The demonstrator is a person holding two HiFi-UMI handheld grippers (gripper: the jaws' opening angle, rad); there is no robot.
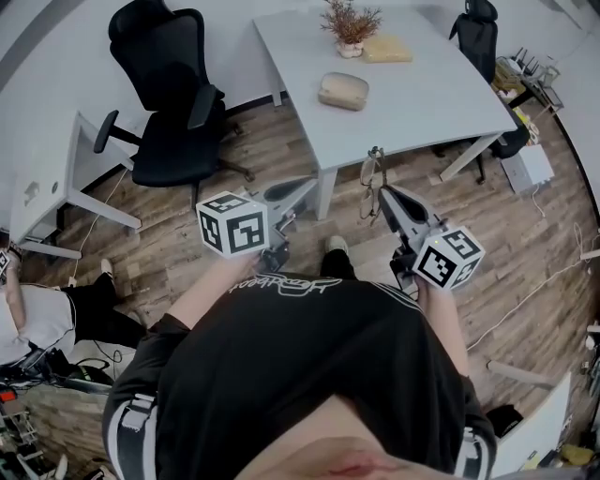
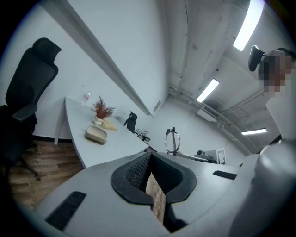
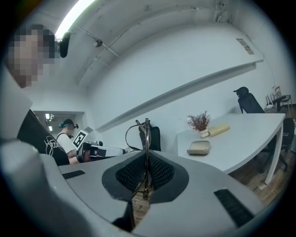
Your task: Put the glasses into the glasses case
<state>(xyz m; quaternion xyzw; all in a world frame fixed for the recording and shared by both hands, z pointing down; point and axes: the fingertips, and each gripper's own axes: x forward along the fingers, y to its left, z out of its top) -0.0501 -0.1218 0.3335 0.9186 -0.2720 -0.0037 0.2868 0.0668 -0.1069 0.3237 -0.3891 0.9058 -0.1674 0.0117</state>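
My right gripper [image 1: 382, 193] is shut on a pair of thin-rimmed glasses [image 1: 369, 184], which hangs in the air above the wood floor, just short of the white table [image 1: 441, 103]. In the right gripper view the glasses [image 3: 140, 132] stand upright between the pads, clamped by the frame. The beige glasses case [image 1: 343, 91] lies closed on the table, ahead of both grippers; it also shows as the case [image 2: 96, 134] and the case [image 3: 200, 147]. My left gripper [image 1: 307, 185] is held level beside the right one, jaws together, with nothing in them.
A dried plant in a pot [image 1: 350, 23] and a yellow flat object [image 1: 387, 49] sit at the table's far side. A black office chair [image 1: 173, 103] stands left of the table, another chair [image 1: 478, 33] at the far right. A seated person [image 1: 37, 319] is at the lower left.
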